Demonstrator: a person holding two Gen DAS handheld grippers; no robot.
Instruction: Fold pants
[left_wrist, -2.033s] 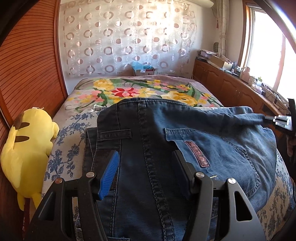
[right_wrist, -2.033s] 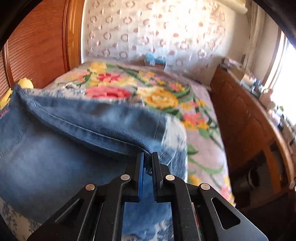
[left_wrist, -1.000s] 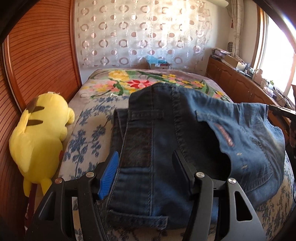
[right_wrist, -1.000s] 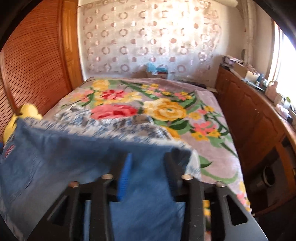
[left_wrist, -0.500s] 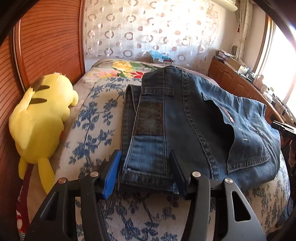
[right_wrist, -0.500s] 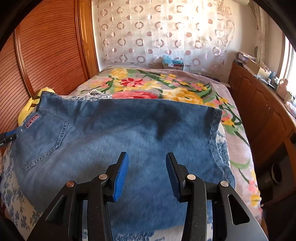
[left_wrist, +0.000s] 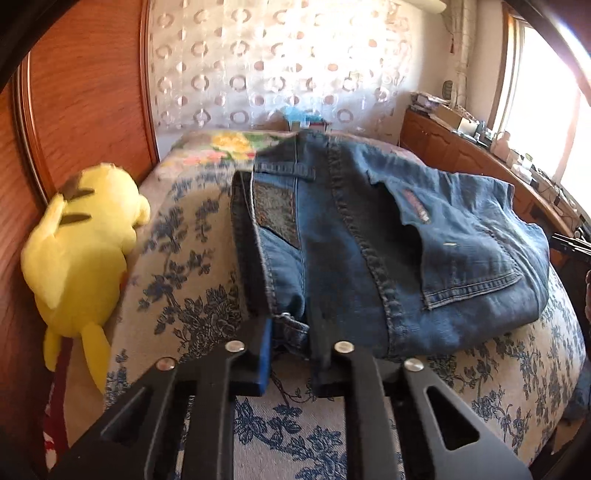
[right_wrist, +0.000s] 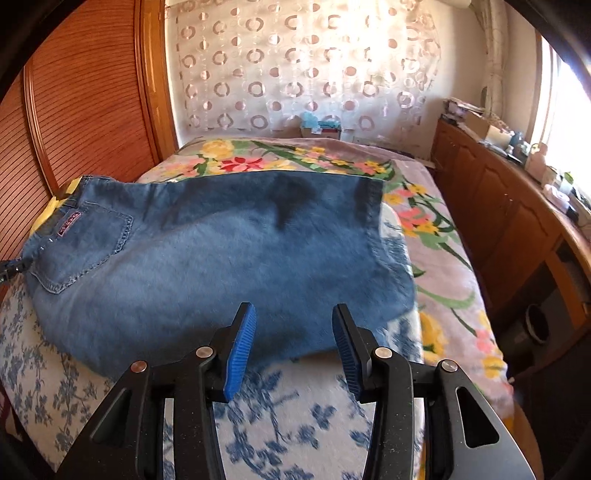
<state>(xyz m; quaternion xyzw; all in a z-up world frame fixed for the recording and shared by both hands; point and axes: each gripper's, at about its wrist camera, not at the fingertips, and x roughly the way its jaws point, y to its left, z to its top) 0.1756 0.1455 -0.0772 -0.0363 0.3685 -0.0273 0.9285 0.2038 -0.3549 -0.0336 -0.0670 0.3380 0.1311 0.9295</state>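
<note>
Bed (right_wrist: 454, 258): runs away from both cameras toward the patterned curtain, with a wood panel on one side and a wooden cabinet on the other.
Covers: a white cloth with blue flowers (left_wrist: 192, 266) on the near part — farther back, a pinkish blanket with large yellow and red blooms (right_wrist: 280, 158).
Jeans (right_wrist: 221, 254): folded denim lying flat across the blue-flowered cloth, back pocket up.
Yellow plush toy (left_wrist: 79, 236): lies at the bed's edge against the wood panel — beside the jeans, apart from them.
</note>
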